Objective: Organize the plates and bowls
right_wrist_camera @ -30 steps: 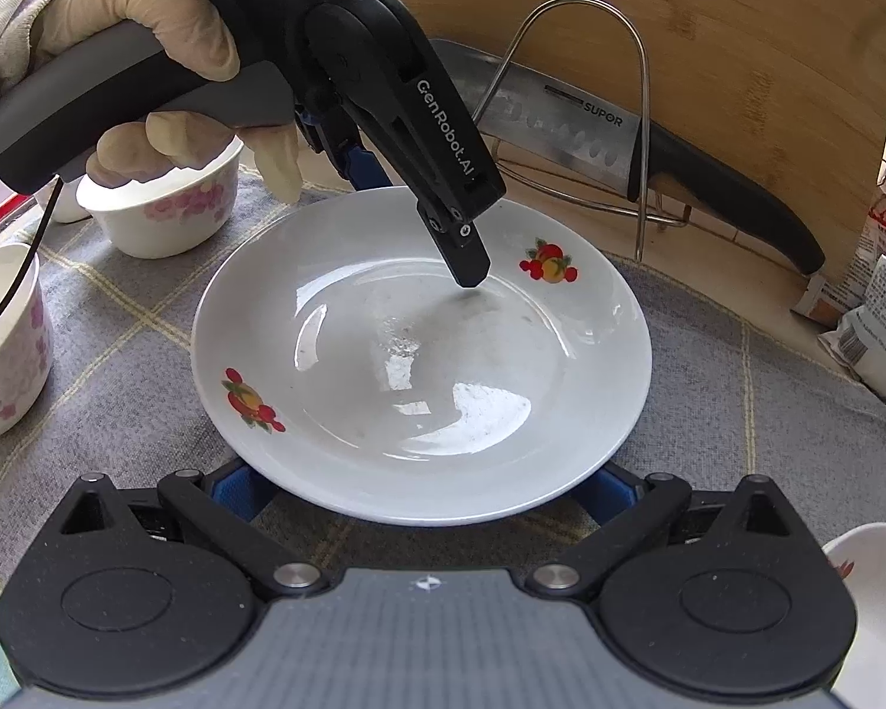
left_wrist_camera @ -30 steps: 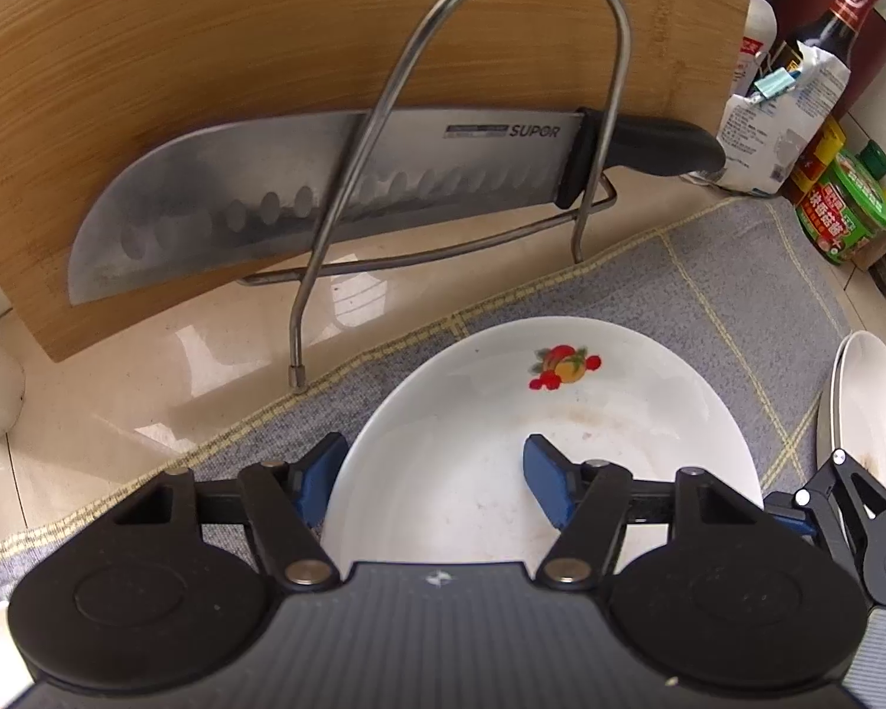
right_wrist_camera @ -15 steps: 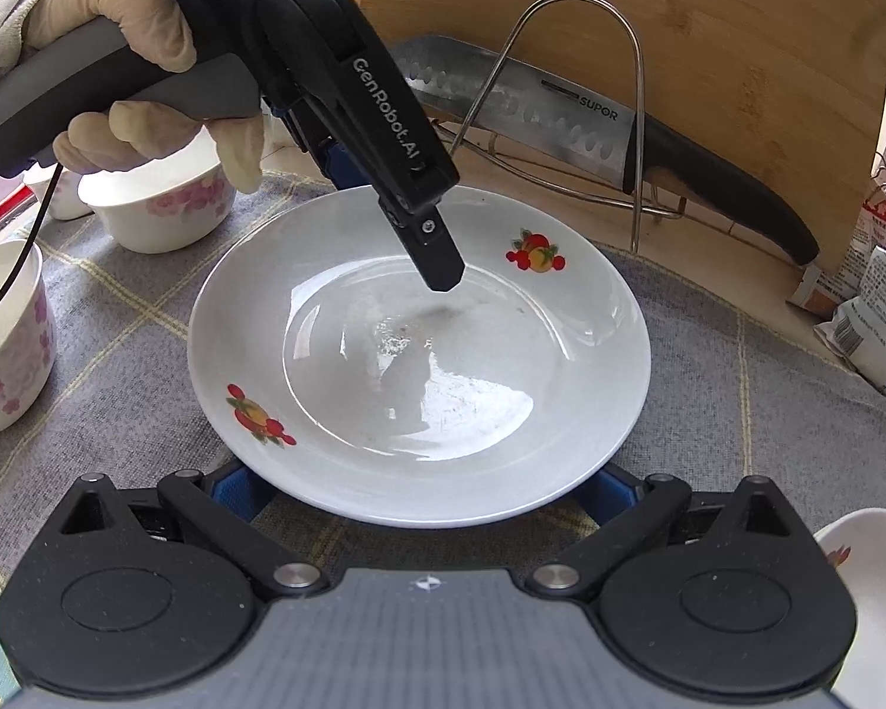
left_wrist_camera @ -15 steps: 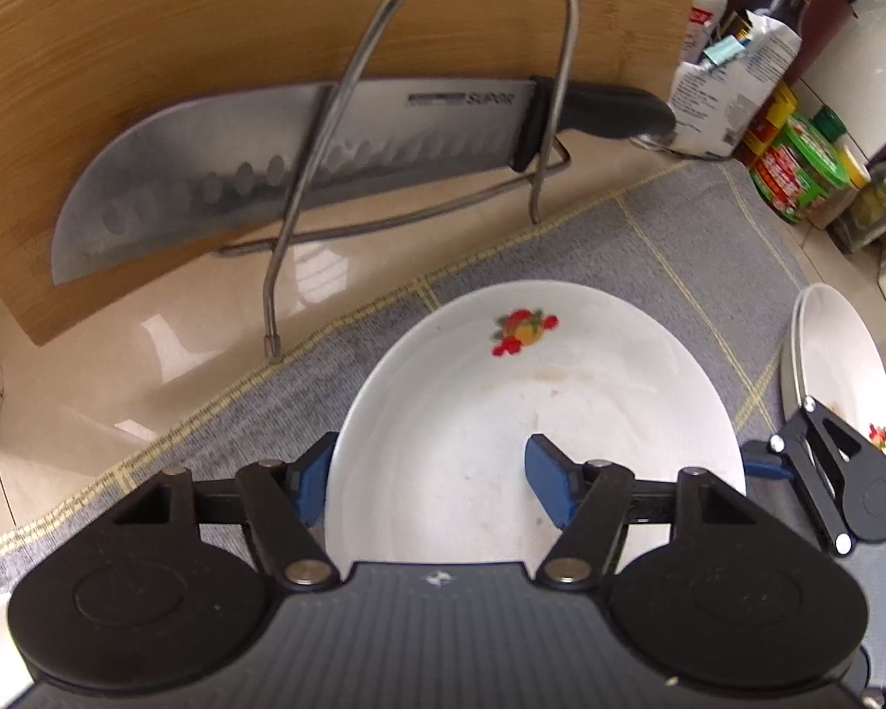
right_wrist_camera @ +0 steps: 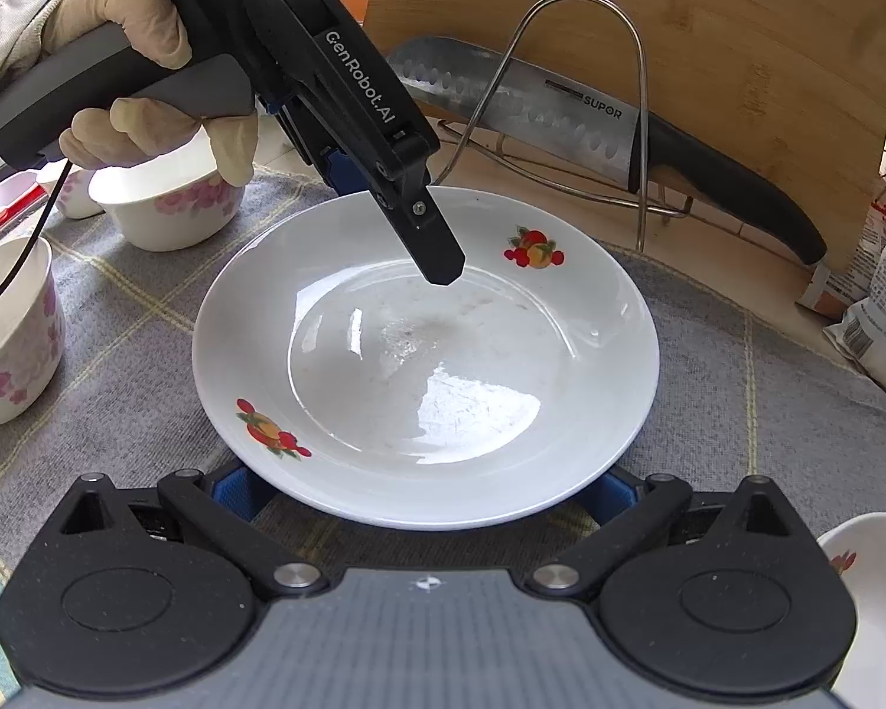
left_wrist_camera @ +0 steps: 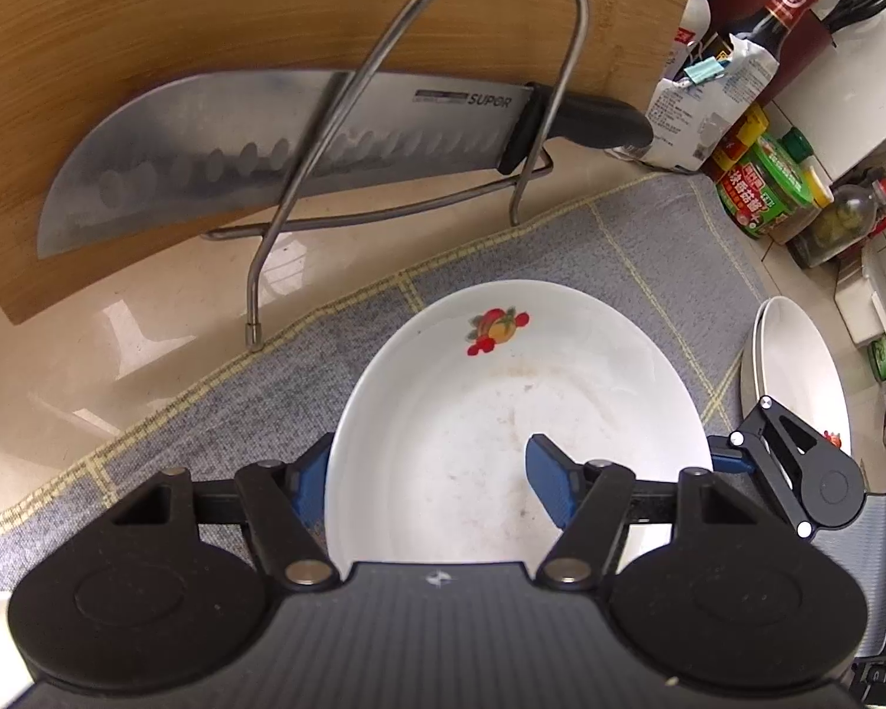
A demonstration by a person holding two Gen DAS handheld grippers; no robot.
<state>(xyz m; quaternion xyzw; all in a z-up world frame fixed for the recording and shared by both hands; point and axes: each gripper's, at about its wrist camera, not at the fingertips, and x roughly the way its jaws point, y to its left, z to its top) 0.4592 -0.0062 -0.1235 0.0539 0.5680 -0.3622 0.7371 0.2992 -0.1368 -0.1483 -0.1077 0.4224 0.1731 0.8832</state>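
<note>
A white plate with fruit prints (right_wrist_camera: 425, 354) lies on the grey checked mat; it also shows in the left wrist view (left_wrist_camera: 502, 413). My left gripper (left_wrist_camera: 431, 481) is open and straddles the plate's rim, one blue pad outside it and one over the inside. My right gripper (right_wrist_camera: 425, 493) is open at the plate's opposite edge, its blue pads low on either side under the rim. A second white plate (left_wrist_camera: 797, 378) lies at the right. White flowered bowls (right_wrist_camera: 165, 207) stand at the left of the mat.
A steel rack (left_wrist_camera: 419, 118) holds a large knife (left_wrist_camera: 301, 142) against a bamboo cutting board (left_wrist_camera: 207, 12) behind the plate. Sauce bottles and jars (left_wrist_camera: 762, 183) crowd the back right. Another flowered bowl (right_wrist_camera: 6, 331) stands at the far left.
The left gripper has shifted and tilted a little over the plate's rim, with both grippers staying open. The plate has hardly moved on the mat.
</note>
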